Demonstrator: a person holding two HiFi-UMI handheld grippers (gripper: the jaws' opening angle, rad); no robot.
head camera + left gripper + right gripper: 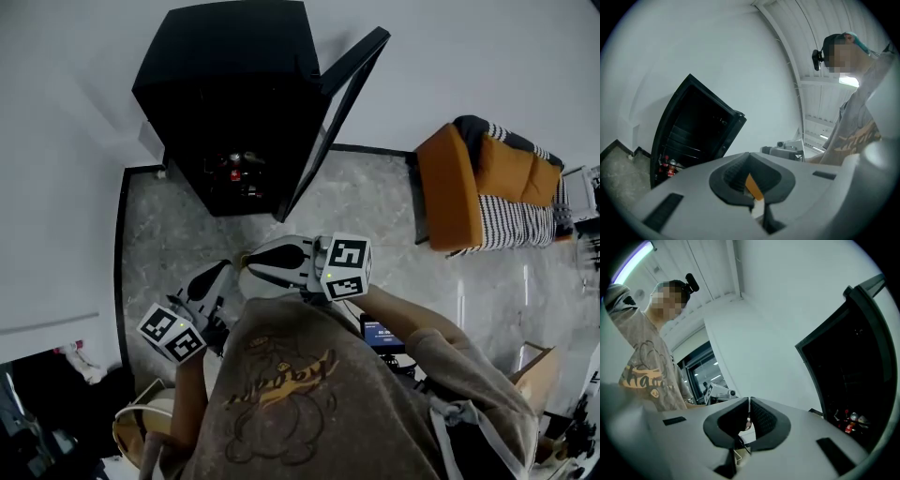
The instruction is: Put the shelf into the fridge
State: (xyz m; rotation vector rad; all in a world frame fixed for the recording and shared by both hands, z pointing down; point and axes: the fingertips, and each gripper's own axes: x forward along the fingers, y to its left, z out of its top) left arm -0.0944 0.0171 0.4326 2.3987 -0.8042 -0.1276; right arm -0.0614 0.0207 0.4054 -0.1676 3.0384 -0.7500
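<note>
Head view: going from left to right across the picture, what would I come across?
First the left tool → right tool → orange sofa. The open black fridge stretches across above both tools, so it has no clear place in the order.

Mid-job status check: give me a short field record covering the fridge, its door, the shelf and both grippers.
fridge: black fridge against the white wall, on the marbled floor
door: door open
inside: small red items low down; the rest too dark to tell
shelf: not seen in any view
left gripper: left gripper jaws together, holding nothing
right gripper: right gripper jaws together, holding nothing
position: both grippers near the person's chest, apart from the fridge
nearby: orange sofa
</note>
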